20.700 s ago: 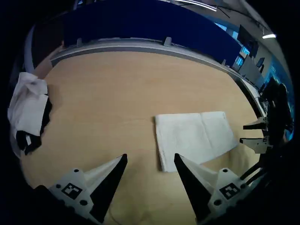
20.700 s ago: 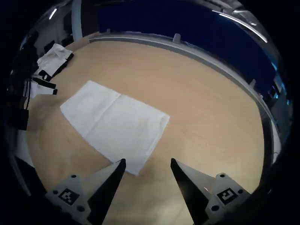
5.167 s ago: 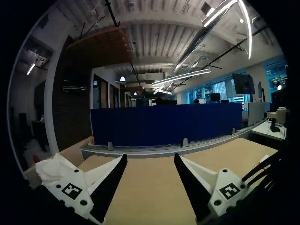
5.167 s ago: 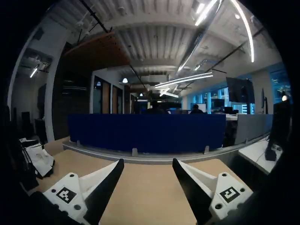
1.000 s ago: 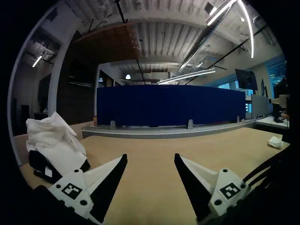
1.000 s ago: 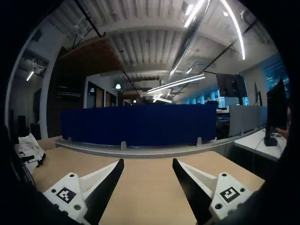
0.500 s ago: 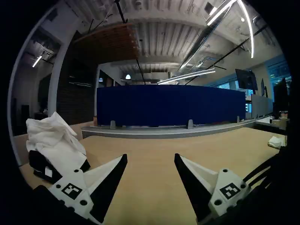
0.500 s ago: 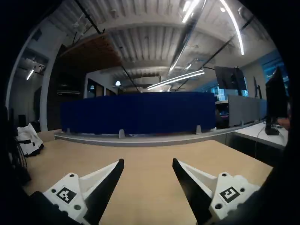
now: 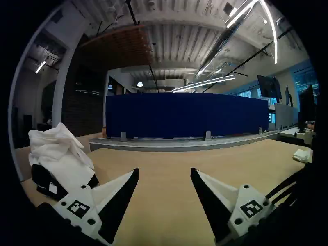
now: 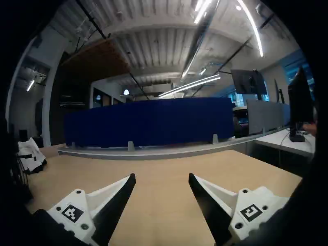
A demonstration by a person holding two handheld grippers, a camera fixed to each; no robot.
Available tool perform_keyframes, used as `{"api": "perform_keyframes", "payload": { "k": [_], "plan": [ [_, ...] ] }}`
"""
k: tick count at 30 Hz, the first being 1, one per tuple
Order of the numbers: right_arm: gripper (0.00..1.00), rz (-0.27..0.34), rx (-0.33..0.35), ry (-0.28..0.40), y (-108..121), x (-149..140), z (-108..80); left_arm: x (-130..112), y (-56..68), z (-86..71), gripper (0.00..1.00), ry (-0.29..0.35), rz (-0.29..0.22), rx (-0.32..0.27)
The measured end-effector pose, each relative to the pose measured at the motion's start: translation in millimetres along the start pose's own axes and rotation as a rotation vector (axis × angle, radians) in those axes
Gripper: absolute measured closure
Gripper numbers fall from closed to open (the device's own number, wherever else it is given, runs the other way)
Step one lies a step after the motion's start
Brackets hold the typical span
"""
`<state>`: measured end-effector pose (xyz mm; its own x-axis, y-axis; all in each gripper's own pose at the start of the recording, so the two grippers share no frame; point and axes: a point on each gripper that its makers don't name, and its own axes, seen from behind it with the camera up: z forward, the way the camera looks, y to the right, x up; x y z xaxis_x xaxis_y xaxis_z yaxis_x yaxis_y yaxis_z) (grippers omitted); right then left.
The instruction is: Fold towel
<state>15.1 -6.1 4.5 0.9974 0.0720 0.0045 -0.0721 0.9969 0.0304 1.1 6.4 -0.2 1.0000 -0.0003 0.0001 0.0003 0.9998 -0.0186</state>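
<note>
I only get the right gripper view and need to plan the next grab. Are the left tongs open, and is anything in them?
Observer: The left tongs are open, with only bare table between the fingers.
Operator: Any cloth near them?
Observer: Yes. A crumpled white cloth pile rests on a black thing, just beyond the left-hand finger in the left gripper view.
Operator: And on the other side?
Observer: A small white bundle sits near the table's right edge in that view. It is too small to tell what it is.
</note>
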Motion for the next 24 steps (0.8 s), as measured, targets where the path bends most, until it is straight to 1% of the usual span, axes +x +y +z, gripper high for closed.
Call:
{"api": "perform_keyframes", "payload": {
  "k": [12, 24],
  "plan": [
    [0.00, -0.034, -0.019, -0.006, 4, -17, -2.3, 0, -0.2, 0.0, 0.07, 0.000, 0.000, 0.000],
    [0.00, -0.074, -0.006, 0.003, -3, -13, -4.2, 0, -0.6, 0.3, 0.07, 0.000, 0.000, 0.000]
  ]
}}
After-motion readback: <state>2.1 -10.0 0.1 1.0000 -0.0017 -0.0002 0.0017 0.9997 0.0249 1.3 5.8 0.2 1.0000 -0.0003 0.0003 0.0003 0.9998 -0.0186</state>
